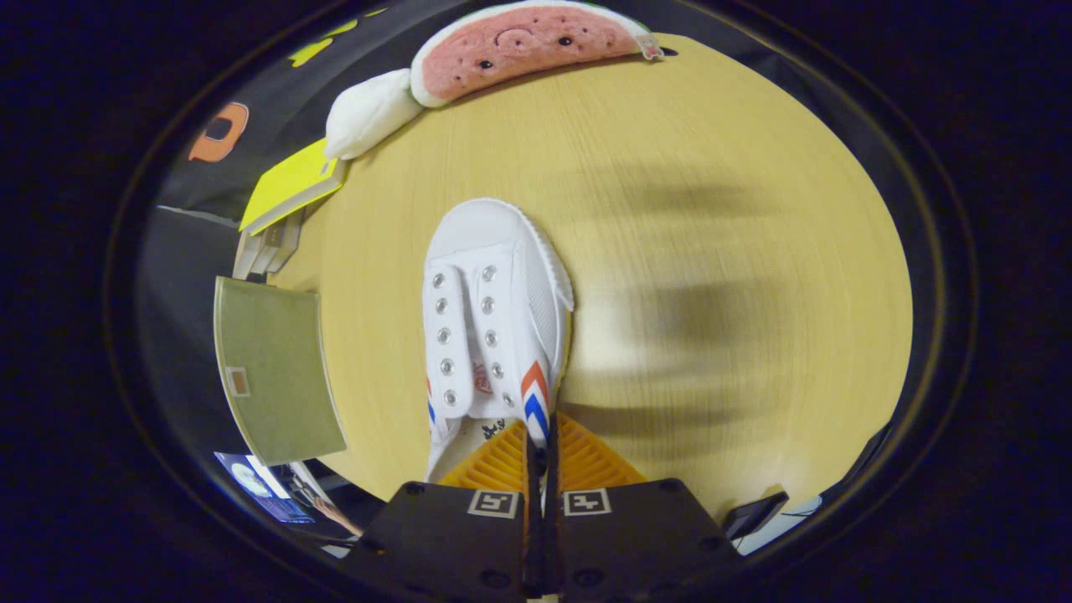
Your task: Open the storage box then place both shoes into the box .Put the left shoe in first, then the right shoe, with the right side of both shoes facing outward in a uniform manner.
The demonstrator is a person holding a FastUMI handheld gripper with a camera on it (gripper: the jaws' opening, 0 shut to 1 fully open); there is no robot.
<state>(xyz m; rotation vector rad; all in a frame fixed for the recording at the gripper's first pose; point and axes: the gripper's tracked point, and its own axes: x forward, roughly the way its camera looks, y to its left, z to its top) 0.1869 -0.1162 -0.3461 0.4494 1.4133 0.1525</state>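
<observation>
The hand-held gripper [540, 444] pinches the white shoe [490, 335] by its side wall, apparently above the surface [712, 251]; so thin a grip could let it swing or slip.

1 shoe [494, 318] (2 plush toys [528, 46]).

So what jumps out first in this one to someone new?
The white shoe, pinched at its heel-side collar by the nearly closed gripper and hanging toe-forward over the wooden table. Next, the watermelon-slice plush at the table's far edge, with a white plush and a yellow book beside it.
</observation>
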